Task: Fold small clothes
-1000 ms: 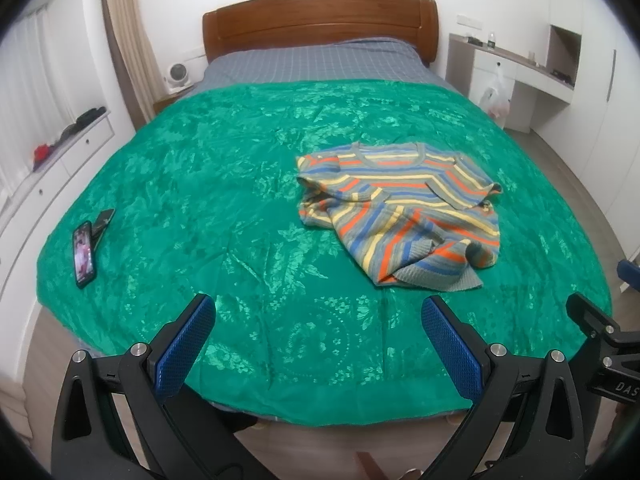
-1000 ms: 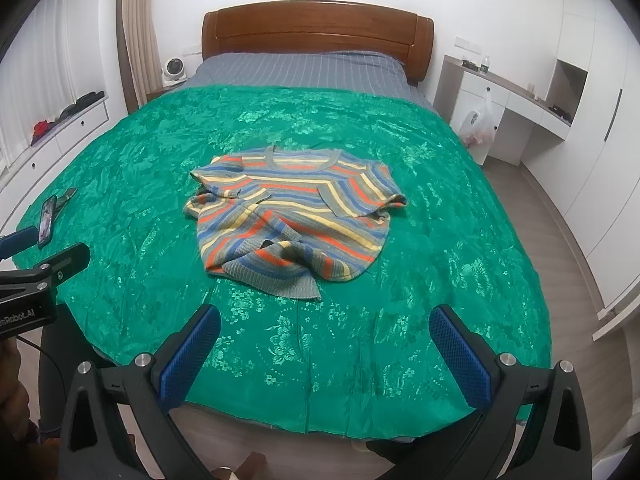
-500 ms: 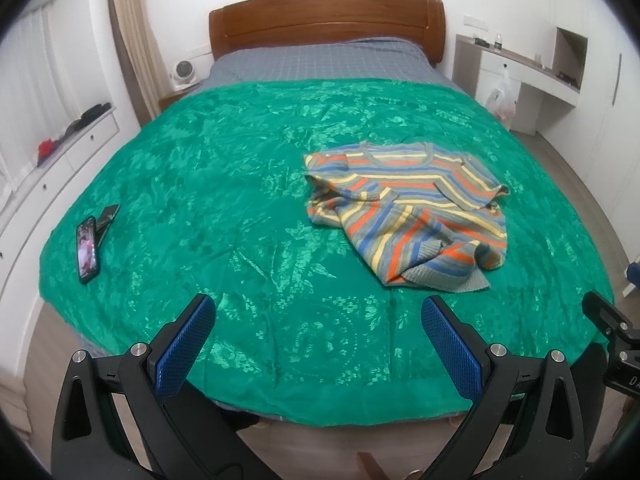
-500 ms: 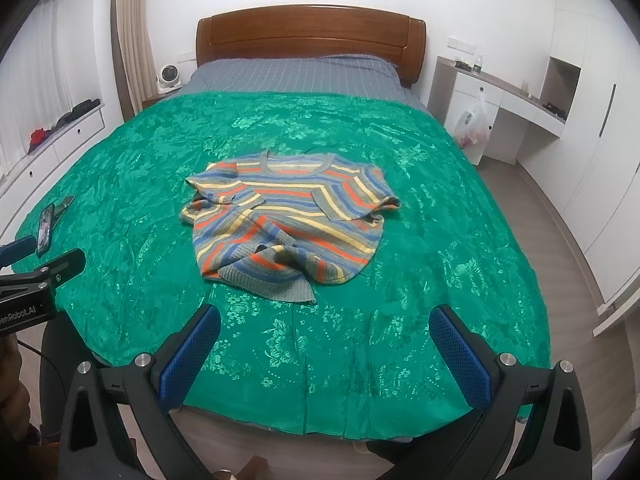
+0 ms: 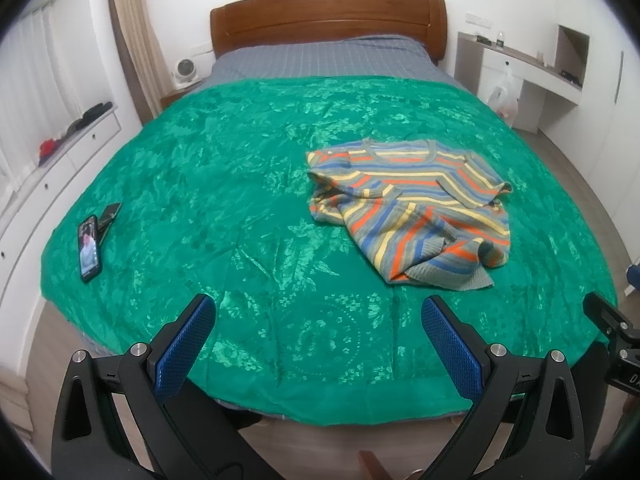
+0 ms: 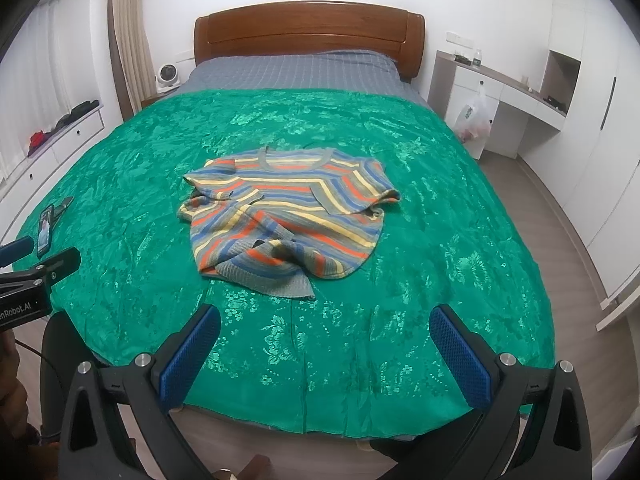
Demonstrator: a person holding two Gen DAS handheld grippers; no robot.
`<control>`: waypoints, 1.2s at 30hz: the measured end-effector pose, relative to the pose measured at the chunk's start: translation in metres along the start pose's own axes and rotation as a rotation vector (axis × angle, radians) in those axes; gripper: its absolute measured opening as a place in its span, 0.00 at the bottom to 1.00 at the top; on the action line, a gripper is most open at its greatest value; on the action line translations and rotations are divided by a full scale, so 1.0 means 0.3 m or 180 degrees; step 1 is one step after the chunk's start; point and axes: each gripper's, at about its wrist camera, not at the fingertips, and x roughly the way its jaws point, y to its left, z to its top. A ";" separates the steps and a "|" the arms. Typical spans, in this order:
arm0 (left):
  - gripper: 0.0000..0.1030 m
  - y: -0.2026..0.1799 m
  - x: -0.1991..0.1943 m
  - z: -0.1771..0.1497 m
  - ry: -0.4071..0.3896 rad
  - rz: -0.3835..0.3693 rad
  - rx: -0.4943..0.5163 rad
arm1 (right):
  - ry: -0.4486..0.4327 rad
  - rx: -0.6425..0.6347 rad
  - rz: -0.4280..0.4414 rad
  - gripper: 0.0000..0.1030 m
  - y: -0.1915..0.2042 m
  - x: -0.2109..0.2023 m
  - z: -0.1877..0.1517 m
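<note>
A small striped knit sweater [image 5: 412,204], in grey, blue, orange and yellow, lies crumpled on the green bedspread [image 5: 240,200], collar toward the headboard. It also shows in the right wrist view [image 6: 288,216], near the middle of the bed. My left gripper [image 5: 318,340] is open and empty, held over the bed's foot edge, with the sweater ahead and to the right. My right gripper [image 6: 326,350] is open and empty, over the foot edge, with the sweater straight ahead. Neither touches the sweater.
A phone [image 5: 89,248] and a dark clip-like object [image 5: 109,216] lie on the bedspread's left edge. White drawers [image 5: 60,160] run along the left wall. A desk with a plastic bag [image 6: 474,118] stands to the right. The wooden headboard [image 6: 308,36] is at the far end.
Both grippers have shifted slightly left and back a little from the bed; the sweater appears a bit further right in the left view. Both stay open. The sweater has not moved.
</note>
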 end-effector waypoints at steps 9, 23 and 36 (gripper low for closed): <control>1.00 -0.031 -0.016 -0.006 -0.0006 0.0002 0.0061 | -0.0015 -0.0005 -0.0026 1.00 0.004 -0.004 0.001; 1.00 -0.040 -0.014 -0.009 0.0048 0.0018 0.0092 | 0.0041 -0.0035 -0.0130 1.00 -0.007 0.006 -0.003; 1.00 -0.008 0.039 -0.027 0.0175 0.0049 0.0036 | -0.0095 -0.0214 0.0314 1.00 -0.052 0.168 -0.037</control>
